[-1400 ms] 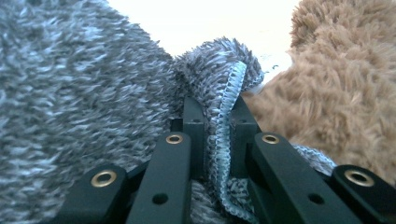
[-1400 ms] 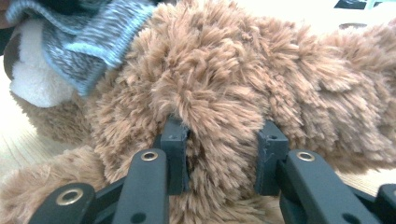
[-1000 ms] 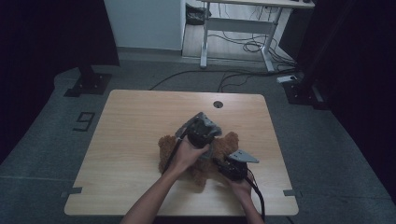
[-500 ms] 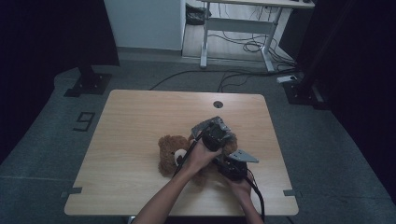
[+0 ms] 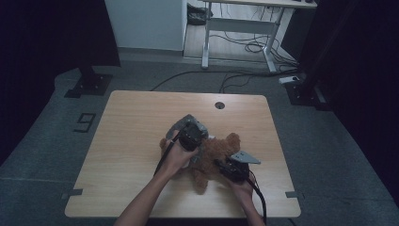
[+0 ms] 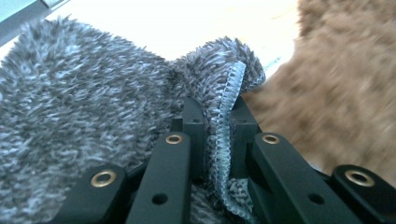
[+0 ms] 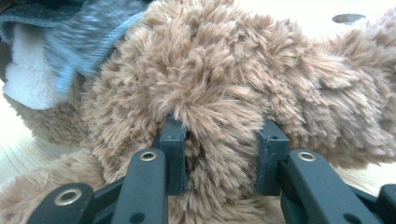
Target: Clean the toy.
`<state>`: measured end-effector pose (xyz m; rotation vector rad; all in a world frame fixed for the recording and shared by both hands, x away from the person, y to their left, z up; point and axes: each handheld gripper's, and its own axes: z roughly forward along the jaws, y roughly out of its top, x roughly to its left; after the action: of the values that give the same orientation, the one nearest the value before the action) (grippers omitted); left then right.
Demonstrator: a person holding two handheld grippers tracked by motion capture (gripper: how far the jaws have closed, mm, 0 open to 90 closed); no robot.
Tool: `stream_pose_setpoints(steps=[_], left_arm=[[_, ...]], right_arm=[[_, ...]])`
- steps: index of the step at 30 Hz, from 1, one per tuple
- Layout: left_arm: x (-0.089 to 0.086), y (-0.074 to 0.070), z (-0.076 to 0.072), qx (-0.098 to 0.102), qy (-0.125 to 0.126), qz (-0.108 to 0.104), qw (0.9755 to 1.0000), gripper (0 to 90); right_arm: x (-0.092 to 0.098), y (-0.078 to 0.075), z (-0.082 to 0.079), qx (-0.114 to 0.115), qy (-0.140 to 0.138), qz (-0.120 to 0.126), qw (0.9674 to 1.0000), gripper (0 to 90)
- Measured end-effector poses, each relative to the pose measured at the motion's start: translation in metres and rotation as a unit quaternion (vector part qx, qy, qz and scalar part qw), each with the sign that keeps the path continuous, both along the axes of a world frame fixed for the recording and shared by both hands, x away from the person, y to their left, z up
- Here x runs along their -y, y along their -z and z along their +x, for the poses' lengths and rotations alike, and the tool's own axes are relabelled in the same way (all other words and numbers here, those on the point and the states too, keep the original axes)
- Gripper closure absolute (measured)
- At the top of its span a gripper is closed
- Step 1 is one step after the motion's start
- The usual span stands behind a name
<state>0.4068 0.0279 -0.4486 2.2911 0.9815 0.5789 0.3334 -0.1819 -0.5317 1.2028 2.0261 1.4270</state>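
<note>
A brown teddy bear lies on the wooden table, right of the middle. A fuzzy grey garment with a pale blue stitched hem and white lining sits on the bear. My left gripper is shut on that hem, with the bear's fur just to the right. In the high view the left gripper stands over the bear's left part. My right gripper is shut on a thick tuft of the bear's body; from above, the right gripper sits at the bear's near right side.
A round cable hole lies near the table's far edge. Beyond the table stand a white desk frame with cables on the floor, and dark stand bases at both sides.
My left gripper swung to the right over the bear, then came back left, still shut on the grey garment. The right gripper has kept its place and its grip on the bear.
</note>
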Motion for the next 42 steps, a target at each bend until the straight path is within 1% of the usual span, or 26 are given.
stream_pose_setpoints(steps=[3, 4, 6, 11, 13, 16, 18, 20, 21, 23, 25, 26, 28, 29, 30, 31, 34, 36, 38, 42], left_arm=[[-0.021, -0.006, -0.005, 0.013, -0.013, -0.014, 0.9997, 80.8], [-0.026, -0.008, -0.006, 0.014, -0.014, -0.013, 0.9997, 80.9], [-0.042, -0.011, -0.008, 0.017, -0.024, -0.020, 0.9994, 80.8], [-0.075, -0.007, -0.016, 0.023, -0.045, -0.033, 0.9982, 80.7], [-0.090, -0.005, -0.020, 0.019, -0.055, -0.048, 0.9972, 80.6], [-0.109, 0.000, -0.024, 0.011, -0.066, -0.062, 0.9959, 80.3], [-0.117, 0.003, -0.027, 0.003, -0.069, -0.074, 0.9949, 80.2], [-0.123, 0.005, -0.030, -0.003, -0.066, -0.089, 0.9939, 80.1], [-0.125, 0.004, -0.033, -0.002, -0.063, -0.103, 0.9927, 80.1], [-0.125, 0.001, -0.038, 0.000, -0.055, -0.122, 0.9910, 80.1], [-0.122, -0.003, -0.042, 0.001, -0.045, -0.138, 0.9895, 80.0], [-0.118, -0.005, -0.045, 0.003, -0.038, -0.140, 0.9894, 80.0], [-0.111, -0.008, -0.048, 0.005, -0.025, -0.138, 0.9902, 79.9], [-0.106, -0.008, -0.050, 0.005, -0.018, -0.141, 0.9898, 79.9], [-0.103, -0.008, -0.051, 0.005, -0.013, -0.141, 0.9899, 79.9], [-0.098, -0.008, -0.051, 0.007, -0.010, -0.136, 0.9906, 79.8], [-0.090, -0.007, -0.045, 0.006, -0.010, -0.132, 0.9912, 79.5], [-0.087, -0.006, -0.037, 0.006, -0.015, -0.129, 0.9916, 79.5], [-0.087, -0.005, -0.027, 0.004, -0.024, -0.133, 0.9909, 79.4], [-0.087, -0.007, -0.012, 0.000, -0.034, -0.139, 0.9897, 79.4]], right_arm=[[0.000, 0.000, 0.000, 0.000, 0.000, 0.000, 1.0000, 63.2], [0.000, 0.000, 0.000, 0.000, 0.001, 0.000, 1.0000, 63.2], [0.000, 0.000, 0.000, -0.001, 0.001, 0.001, 1.0000, 63.2], [0.000, 0.000, 0.001, 0.001, 0.002, 0.000, 1.0000, 63.2], [0.000, 0.000, 0.000, 0.000, 0.003, 0.001, 1.0000, 63.2], [0.000, 0.000, 0.000, 0.000, 0.003, 0.000, 1.0000, 63.2], [0.000, 0.000, 0.000, 0.000, 0.004, 0.000, 1.0000, 63.3], [0.000, 0.000, 0.000, 0.000, 0.004, 0.000, 1.0000, 63.3], [0.000, 0.000, 0.000, 0.001, 0.004, 0.000, 1.0000, 63.3], [0.000, 0.000, 0.000, 0.001, 0.004, 0.000, 1.0000, 63.8], [-0.001, 0.000, -0.001, 0.004, 0.005, -0.001, 1.0000, 65.0], [-0.001, 0.000, -0.001, 0.006, 0.006, -0.003, 1.0000, 65.9], [-0.002, -0.001, -0.002, 0.011, 0.010, -0.006, 0.9999, 67.8], [-0.003, -0.001, -0.002, 0.013, 0.012, -0.005, 0.9998, 68.4], [-0.004, -0.001, -0.002, 0.014, 0.015, -0.004, 0.9998, 69.1], [-0.004, -0.001, -0.001, 0.015, 0.017, -0.002, 0.9998, 69.5], [-0.005, -0.002, 0.002, 0.017, 0.029, 0.003, 0.9994, 70.8], [-0.007, -0.003, 0.006, 0.022, 0.036, 0.001, 0.9991, 71.1], [-0.007, -0.003, 0.014, 0.024, 0.041, 0.003, 0.9989, 71.1], [-0.006, -0.003, 0.031, 0.034, 0.031, -0.001, 0.9989, 71.0]])
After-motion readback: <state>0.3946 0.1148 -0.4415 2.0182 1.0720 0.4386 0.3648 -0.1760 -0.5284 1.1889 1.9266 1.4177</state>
